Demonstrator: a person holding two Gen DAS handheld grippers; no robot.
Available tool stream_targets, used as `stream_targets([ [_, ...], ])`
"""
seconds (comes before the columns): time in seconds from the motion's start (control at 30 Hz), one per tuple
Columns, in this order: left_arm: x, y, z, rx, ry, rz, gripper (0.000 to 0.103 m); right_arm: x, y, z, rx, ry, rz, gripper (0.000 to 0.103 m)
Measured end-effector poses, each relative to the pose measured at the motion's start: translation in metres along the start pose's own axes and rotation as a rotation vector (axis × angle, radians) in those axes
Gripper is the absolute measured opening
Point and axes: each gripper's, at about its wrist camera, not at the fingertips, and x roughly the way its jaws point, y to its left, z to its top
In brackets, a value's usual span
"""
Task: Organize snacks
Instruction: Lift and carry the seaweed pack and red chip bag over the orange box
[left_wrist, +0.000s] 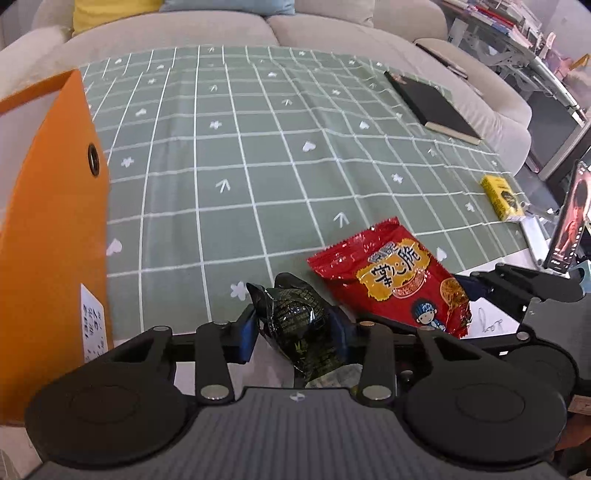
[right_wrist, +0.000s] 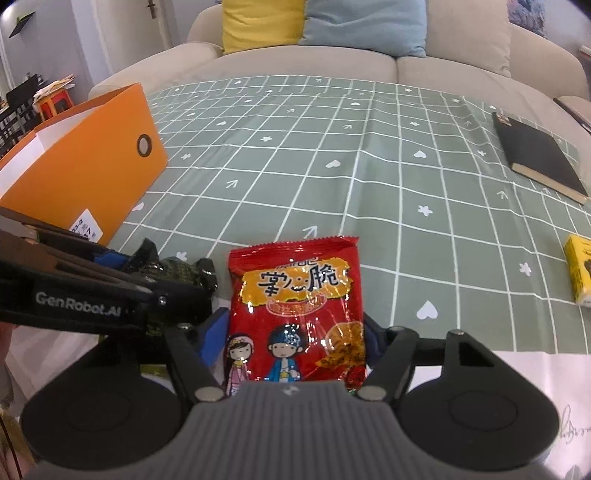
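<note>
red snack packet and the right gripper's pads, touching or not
Touching. The right wrist view shows the red snack packet filling the space between the right gripper's blue pads, its edges meeting them on both sides.

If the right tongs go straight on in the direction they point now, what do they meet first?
The red snack bag already lies between the right tongs. Beyond it, probably only the green checked tablecloth, though depth is unclear.

The left tool (right_wrist: 207, 291) reads "GenRobot.AI" along its side, and the red snack packet (right_wrist: 295, 314) shows "掌心脆".
</note>
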Motion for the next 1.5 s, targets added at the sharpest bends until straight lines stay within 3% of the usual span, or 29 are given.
stream_targets([
  [0.3, -0.034, -0.003, 0.014, -0.005, -0.08, 0.01, 0.045, -0.027, 0.002, 0.009, 0.079, -0.02, -0.027, 0.068],
  [0.77, -0.119, 0.023, 0.031, -0.049, -0.272, 0.081, 0.045, -0.091, 0.053, 0.056, 0.019, -0.16, 0.014, 0.068],
  [1.13, -0.169, 0.075, 0.038, -0.078, -0.322, 0.226, 0.045, -0.1, 0.116, 0.104, -0.051, -0.19, 0.122, 0.068],
  [1.5, -0.194, 0.151, 0.031, -0.162, -0.308, 0.346, 0.045, -0.078, 0.188, 0.13, -0.165, -0.175, 0.214, 0.068],
])
